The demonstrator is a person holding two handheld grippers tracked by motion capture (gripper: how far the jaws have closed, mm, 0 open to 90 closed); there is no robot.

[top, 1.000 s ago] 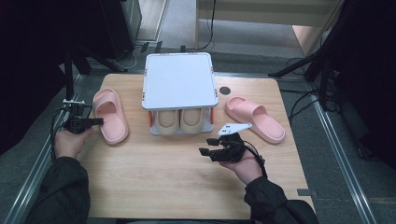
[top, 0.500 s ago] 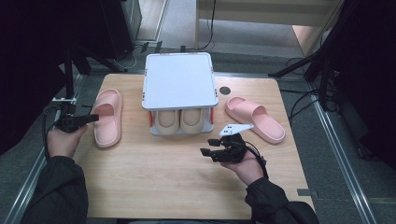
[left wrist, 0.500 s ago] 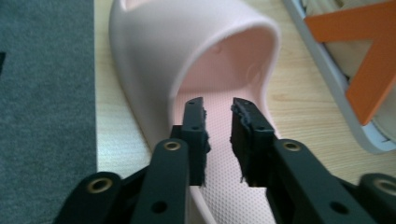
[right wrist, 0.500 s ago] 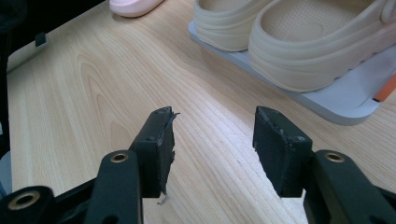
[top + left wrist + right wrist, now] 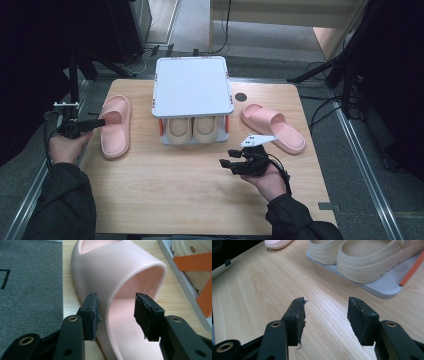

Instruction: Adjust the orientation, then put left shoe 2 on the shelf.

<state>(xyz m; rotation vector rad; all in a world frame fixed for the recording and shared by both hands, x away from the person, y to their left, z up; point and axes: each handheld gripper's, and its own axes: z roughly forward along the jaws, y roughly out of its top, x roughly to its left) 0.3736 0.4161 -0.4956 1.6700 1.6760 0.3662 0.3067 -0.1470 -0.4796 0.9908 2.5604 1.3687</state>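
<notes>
A pink slipper lies on the left of the wooden table. My left gripper is at its outer edge. In the left gripper view the jaws have just been opening, and the gripper stands open with the slipper's side wall between the pads, which do not press on it. The matching pink slipper lies at the right. My right gripper hovers open over bare wood in front of the rack, with nothing between its jaws.
A white two-level rack stands at the middle back, with a pair of beige clogs on its lower shelf. A dark round hole sits in the tabletop beside it. Grey floor lies beyond the table's left edge.
The left gripper has let go of the pink slipper's edge and its jaws stand apart; the hand shifted only slightly. The right hand and gripper have stayed put.
</notes>
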